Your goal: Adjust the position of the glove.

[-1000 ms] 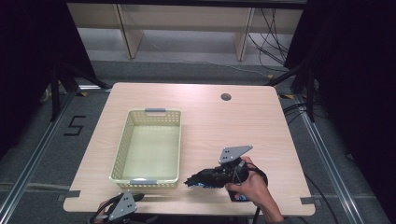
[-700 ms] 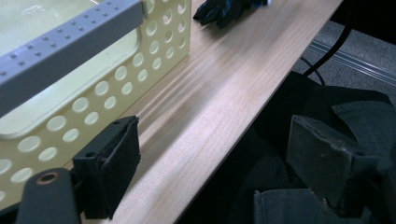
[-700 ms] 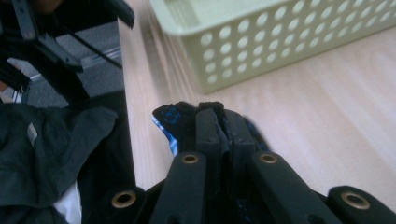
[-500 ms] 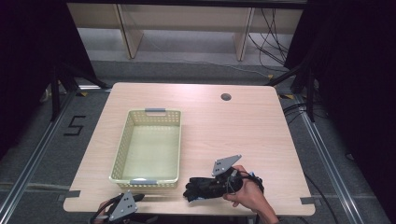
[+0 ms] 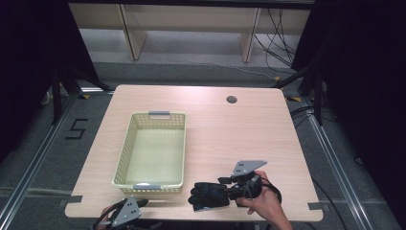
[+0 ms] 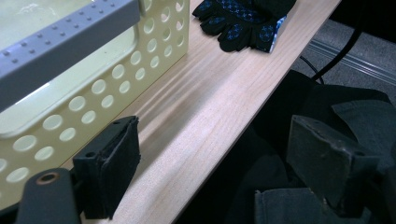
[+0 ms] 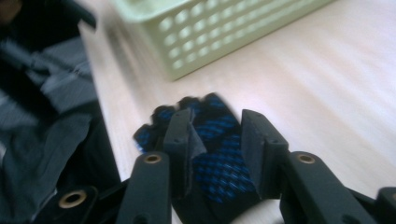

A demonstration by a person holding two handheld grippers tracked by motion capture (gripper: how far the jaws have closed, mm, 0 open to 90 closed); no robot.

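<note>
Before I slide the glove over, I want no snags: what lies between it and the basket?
Only bare tabletop lies between the glove and the basket, seen in the high view.

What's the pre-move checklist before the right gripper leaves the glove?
1. Glove lying on table near its front edge: ok.
2. Right gripper jaws have just been opening, glove between them; fully let go: cannot tell.
3. Basket empty, upright: ok.
4. Glove in basket: not ok, it lies beside it.
5. Left gripper open, holding nothing, at the table's front edge: ok.
</note>
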